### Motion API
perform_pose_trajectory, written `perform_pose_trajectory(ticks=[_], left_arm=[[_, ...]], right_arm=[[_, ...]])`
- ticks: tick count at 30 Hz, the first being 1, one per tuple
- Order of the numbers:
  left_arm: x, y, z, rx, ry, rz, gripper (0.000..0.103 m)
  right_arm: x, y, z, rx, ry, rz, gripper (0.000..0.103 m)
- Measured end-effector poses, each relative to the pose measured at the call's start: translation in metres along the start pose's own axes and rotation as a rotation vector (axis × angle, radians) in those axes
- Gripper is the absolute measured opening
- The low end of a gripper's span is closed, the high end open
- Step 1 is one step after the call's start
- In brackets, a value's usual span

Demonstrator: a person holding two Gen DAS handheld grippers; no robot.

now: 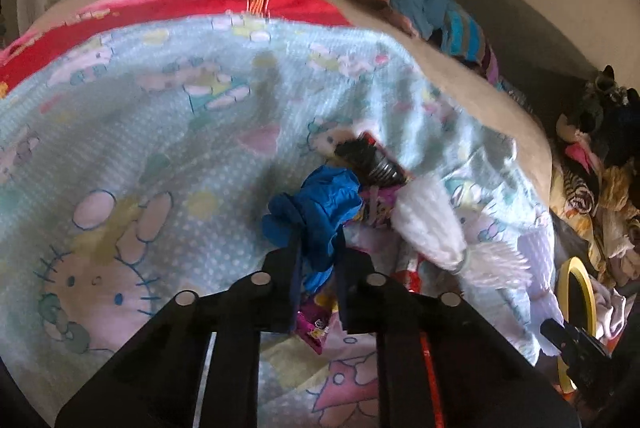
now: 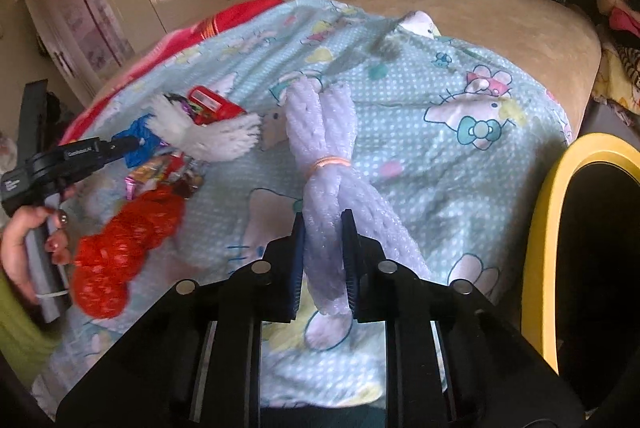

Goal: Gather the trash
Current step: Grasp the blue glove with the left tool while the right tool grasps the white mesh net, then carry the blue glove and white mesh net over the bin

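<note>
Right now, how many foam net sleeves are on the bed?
3: a lavender foam net in the right gripper, a white one by the wrappers, a red one nearest. Others may be hidden.

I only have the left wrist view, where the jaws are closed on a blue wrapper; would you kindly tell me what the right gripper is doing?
Observer: The right gripper is shut on a lilac foam net sleeve, bound with an orange rubber band.
Operator: Thank you. Is any trash hidden from my view?
Observer: Yes, a red foam net lies on the blanket, near the person's left hand.
Operator: And where is the bin, if I may ask?
Observer: The yellow-rimmed bin stands right of the bed's edge, its dark opening facing the right gripper.
</note>
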State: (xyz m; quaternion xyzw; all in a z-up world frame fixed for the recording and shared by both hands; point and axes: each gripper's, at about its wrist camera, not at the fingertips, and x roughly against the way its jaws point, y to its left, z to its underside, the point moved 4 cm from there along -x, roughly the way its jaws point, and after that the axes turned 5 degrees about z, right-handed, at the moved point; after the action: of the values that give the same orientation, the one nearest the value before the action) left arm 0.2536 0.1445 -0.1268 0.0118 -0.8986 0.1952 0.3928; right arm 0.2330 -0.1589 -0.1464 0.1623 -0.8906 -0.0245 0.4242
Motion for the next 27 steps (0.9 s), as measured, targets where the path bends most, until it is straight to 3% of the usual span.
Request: perform_pose_trajectory(ticks=[11,27], left_arm=[[0.077,-0.043,-0.018,-0.039,-0.154,0.021,0.011],[0.1,-0.168,0.019,-0.193,-0.151,0.19,0.011]], right_arm=[[0.057,0.003,-0.009,0.032,-0.076,-0.075,0.013],[0.111,-0.043,0.004,-0.007,-0.151,-0.069,0.013]])
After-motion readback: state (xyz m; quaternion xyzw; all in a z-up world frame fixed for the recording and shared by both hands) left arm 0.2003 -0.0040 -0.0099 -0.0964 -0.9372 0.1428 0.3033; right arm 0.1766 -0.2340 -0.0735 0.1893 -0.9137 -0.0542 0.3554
